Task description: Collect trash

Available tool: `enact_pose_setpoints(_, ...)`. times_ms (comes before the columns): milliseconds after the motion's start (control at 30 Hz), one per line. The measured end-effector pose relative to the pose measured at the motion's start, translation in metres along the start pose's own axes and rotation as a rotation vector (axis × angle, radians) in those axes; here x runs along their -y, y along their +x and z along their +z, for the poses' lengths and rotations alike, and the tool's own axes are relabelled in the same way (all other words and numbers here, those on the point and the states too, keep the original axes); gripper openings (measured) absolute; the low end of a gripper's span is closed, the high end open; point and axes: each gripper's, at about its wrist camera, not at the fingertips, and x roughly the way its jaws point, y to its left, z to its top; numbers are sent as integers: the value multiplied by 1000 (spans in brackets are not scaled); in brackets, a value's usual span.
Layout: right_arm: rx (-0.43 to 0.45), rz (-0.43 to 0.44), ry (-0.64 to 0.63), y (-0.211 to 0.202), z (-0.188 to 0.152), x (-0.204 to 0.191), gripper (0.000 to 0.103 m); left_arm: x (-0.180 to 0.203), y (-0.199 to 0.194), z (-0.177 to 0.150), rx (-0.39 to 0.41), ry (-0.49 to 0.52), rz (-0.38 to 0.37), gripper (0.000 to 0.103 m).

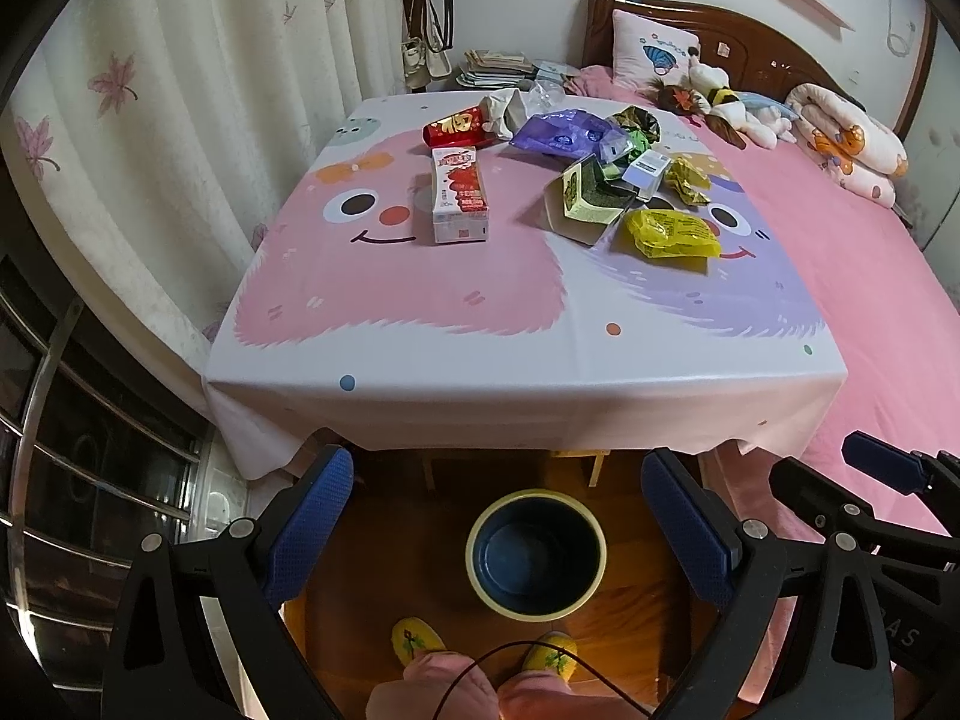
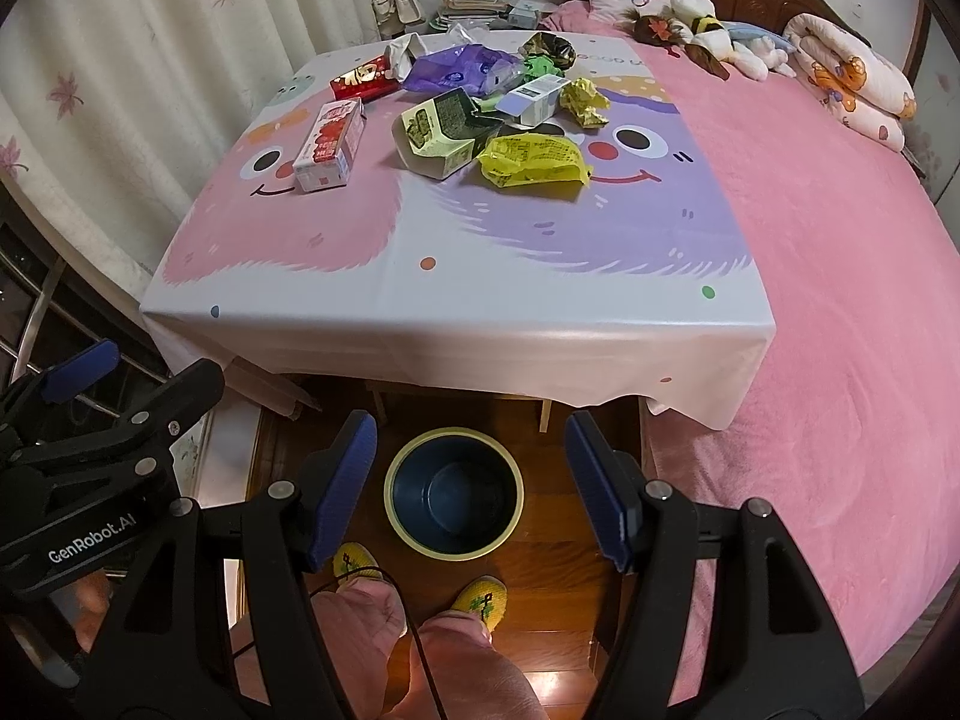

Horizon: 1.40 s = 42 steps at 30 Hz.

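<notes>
Trash lies in a loose heap on the far half of the table (image 1: 528,360), which wears a cartoon-face cloth of pink and purple; the near half is bare cloth. Carton (image 1: 461,195), white and red with a strawberry print, lies flat and apart at the heap's left, long axis running away from the near edge, its white end toward that edge. Its print is not legible. Red pack (image 1: 456,127) sits just beyond it, long axis across the table, bearing large gold characters I cannot make out. Purple bag (image 1: 561,133) lies crumpled at the heap's far side. Open box (image 1: 585,195), pale green with a dark lining, lies tilted with its mouth upward, touching the yellow wrapper (image 1: 672,233) at its right; the wrapper's long axis runs across the table and its dark small print is too fine to read. Small white box (image 1: 647,171) and a crumpled gold foil (image 1: 689,181) lie behind these.

Bin (image 1: 536,555), dark blue inside with a pale yellow rim, stands upright on the wood floor in front of the table, mouth up.

Left gripper (image 1: 498,525) hangs above the bin, jaws wide, nothing between them. Right gripper (image 2: 471,489) hangs likewise over the bin, jaws wide and empty. In the right wrist view the left gripper's black body reads "GenRobot.AI".

Person's yellow slippers (image 2: 480,597) and pink trousers show below, near the bin.
</notes>
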Motion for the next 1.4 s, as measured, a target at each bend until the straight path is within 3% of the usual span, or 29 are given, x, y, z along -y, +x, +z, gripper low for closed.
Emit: enact_pose_setpoints(1400, -18, 14, -16, 12, 3, -1, 64, -14, 2, 5, -12, -16, -5, 98)
